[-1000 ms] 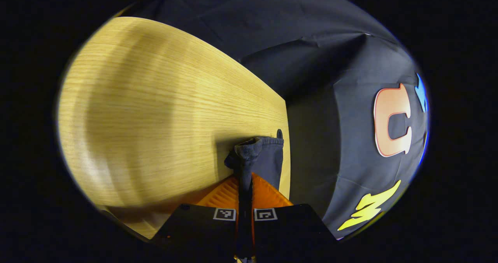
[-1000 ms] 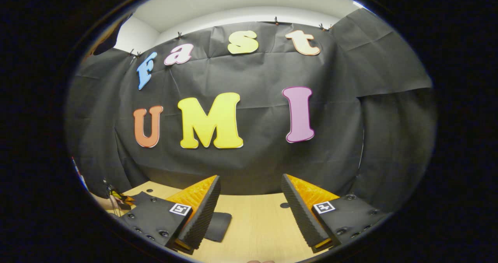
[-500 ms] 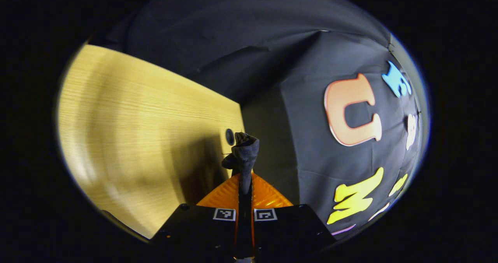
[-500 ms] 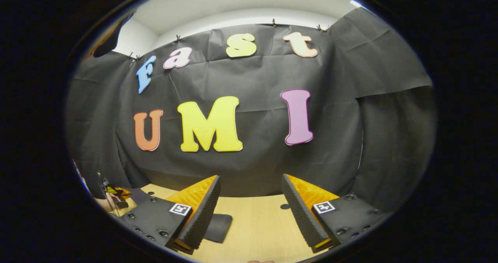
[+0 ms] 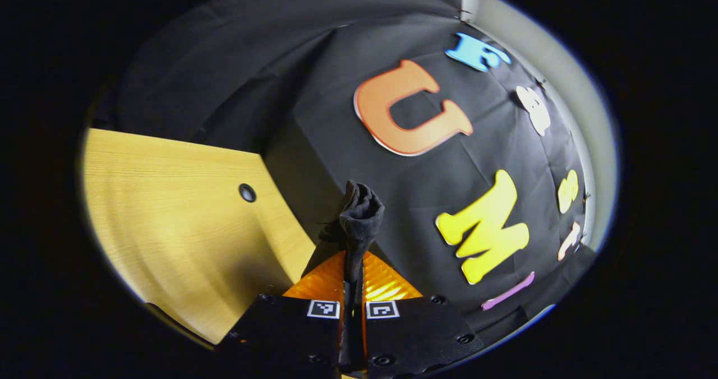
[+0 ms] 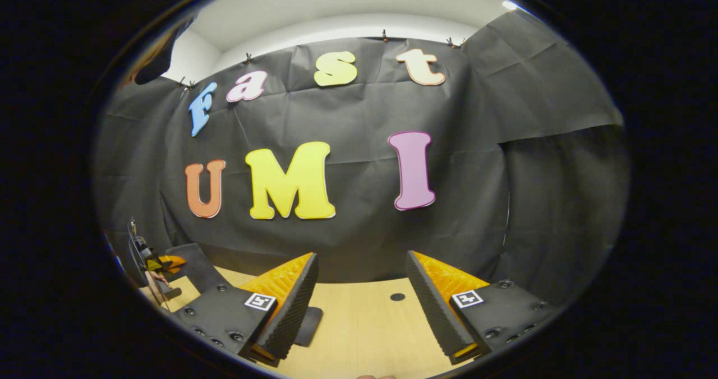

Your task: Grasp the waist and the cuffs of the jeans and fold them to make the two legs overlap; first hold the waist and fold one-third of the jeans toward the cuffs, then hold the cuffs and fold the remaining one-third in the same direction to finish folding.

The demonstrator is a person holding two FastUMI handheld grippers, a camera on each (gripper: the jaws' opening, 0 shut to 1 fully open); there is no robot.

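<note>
- Jeans point(image 5: 359, 213): a bunched fold of dark denim stands pinched between the closed fingers of the left gripper point(image 5: 353, 261), now lifted off the counter point(image 5: 168, 211), where a second ago more cloth lay flat.
- That rise suggests a fold being carried over.
- Right gripper point(image 6: 359, 295) hangs wide open, holding nothing; dark cloth point(image 6: 307, 326) lies on the counter behind its left finger.
- Pale wooden counter has a small round hole point(image 5: 247, 192); black cloth wall behind.

My left gripper point(image 5: 353, 267): fingers pinched tight on a bunched dark jeans fold point(image 5: 359, 216), raised above the wooden table point(image 5: 168, 211); black booth wall point(image 5: 314, 138) beyond.
</note>
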